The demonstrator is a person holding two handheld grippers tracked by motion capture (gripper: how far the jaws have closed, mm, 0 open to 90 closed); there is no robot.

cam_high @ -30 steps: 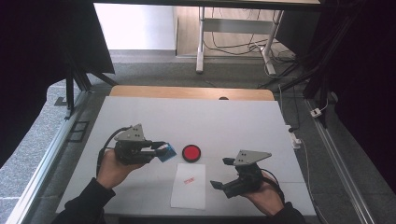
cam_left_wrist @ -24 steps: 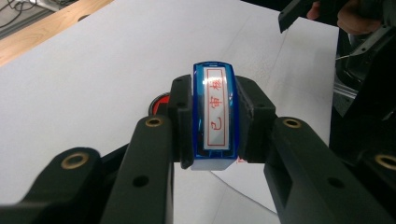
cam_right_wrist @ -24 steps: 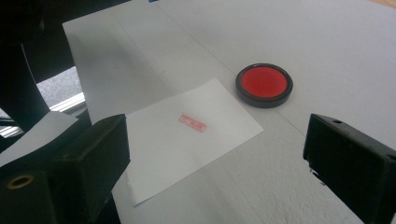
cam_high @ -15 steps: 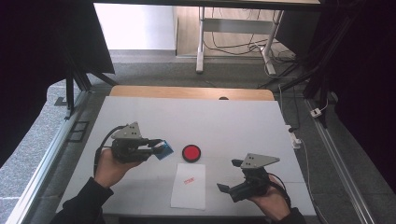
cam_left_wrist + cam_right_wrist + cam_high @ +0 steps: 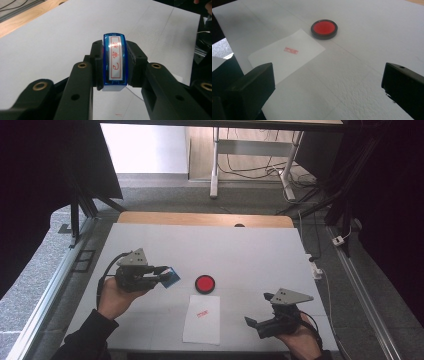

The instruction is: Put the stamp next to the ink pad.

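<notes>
My left gripper is shut on a blue rectangular stamp, whose face shows red characters in a red frame. It hovers left of the round red ink pad in its black case. A white sheet of paper lies in front of the ink pad and bears a small red stamped mark. My right gripper stands open near the table's front right, jaws wide apart, pointing toward the paper with nothing between them.
The white table top has a wooden strip along its far edge. A cable and plug lie at the right edge. Metal rails run along both sides, and desk legs with cables stand beyond the table.
My right gripper has drawn back toward the front right corner of the table. My left gripper has shifted slightly left with the stamp still held.
</notes>
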